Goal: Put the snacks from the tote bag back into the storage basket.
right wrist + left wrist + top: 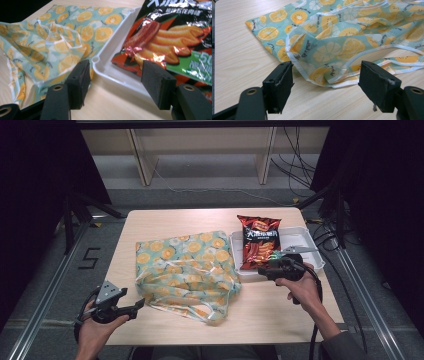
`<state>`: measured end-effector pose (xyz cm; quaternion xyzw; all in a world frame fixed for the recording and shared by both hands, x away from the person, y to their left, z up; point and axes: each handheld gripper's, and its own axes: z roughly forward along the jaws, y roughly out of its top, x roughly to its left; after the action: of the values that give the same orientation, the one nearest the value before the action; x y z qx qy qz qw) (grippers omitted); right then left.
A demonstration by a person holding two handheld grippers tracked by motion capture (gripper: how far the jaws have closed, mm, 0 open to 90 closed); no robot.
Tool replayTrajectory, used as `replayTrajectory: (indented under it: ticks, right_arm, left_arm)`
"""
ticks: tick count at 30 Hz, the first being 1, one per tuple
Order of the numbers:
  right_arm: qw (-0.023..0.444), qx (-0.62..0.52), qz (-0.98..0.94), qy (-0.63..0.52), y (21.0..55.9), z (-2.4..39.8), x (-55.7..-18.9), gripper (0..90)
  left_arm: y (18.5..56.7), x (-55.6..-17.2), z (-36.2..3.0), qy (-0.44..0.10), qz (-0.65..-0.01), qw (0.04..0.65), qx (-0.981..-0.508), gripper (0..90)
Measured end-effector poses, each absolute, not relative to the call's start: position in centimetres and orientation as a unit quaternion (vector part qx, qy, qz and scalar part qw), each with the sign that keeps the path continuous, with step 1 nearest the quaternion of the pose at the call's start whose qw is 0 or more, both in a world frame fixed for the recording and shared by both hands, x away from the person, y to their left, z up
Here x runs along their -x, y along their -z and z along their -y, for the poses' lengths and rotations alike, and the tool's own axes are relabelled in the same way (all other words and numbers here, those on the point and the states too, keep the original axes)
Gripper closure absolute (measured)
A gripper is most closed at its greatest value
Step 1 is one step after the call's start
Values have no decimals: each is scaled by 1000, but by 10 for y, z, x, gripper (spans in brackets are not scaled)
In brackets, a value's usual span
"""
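Left gripper (325,86) fingers spread wide, empty, just short of fruit-print bag (342,42), limp on bench (280,310). Soft, light, likely floppy; best taken at white-trimmed mouth edge. Right gripper (115,83) equally wide, empty, facing crinkly chip packet (172,45) lying in white tray (117,72): light, slippery, crushable.

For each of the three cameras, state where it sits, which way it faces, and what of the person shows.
High view: above the person's side, looking forward and down on the light wooden table; both hands, left claw and right claw show.
Left gripper view: rides the left claw, facing the orange-slice print fabric bag; open jaws show.
Right gripper view: rides the right claw, facing the white plastic tray and red crisp packet; open jaws show.
Shared: all see the bag.
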<state>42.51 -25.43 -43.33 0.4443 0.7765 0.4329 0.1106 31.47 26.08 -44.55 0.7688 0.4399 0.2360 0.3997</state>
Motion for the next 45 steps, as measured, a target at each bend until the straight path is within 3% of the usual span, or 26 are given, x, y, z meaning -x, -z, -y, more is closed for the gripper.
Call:
replayTrajectory:
  ticks: [16,18,19,24,30,31,37,39,43,45]
  right_arm:
    - [97,-433,-780,-440,443,256,-382,330]
    - [96,-430,-780,-443,443,256,-377,328]
    - [81,-445,-776,-440,443,253,-373,326]
    - [95,-426,-787,-435,447,255,-366,316]
    - [101,-426,-789,-432,448,258,-354,308]
    - [95,-426,-789,-433,448,258,-353,308]
    - [107,-425,-789,-431,448,261,-345,307]
    - [91,-438,-783,-434,448,259,-342,307]
    - [114,-425,-789,-428,448,263,-344,307]
    - [100,-435,-783,-433,448,261,-343,306]
  left_arm:
    - [448,-304,-260,-221,-434,399,-777,252]
    - [449,-304,-262,-224,-410,394,-792,245]
    - [451,-301,-258,-217,-428,404,-778,245]
    - [451,-298,-257,-222,-397,386,-802,242]
    - [453,-293,-252,-216,-418,400,-786,239]
    - [452,-295,-256,-226,-392,387,-804,239]
    - [452,-295,-256,-225,-393,384,-805,237]
    - [452,-295,-255,-225,-395,385,-803,237]
    - [452,-294,-255,-225,-395,384,-803,237]
    - [452,-294,-255,-225,-396,384,-803,237]
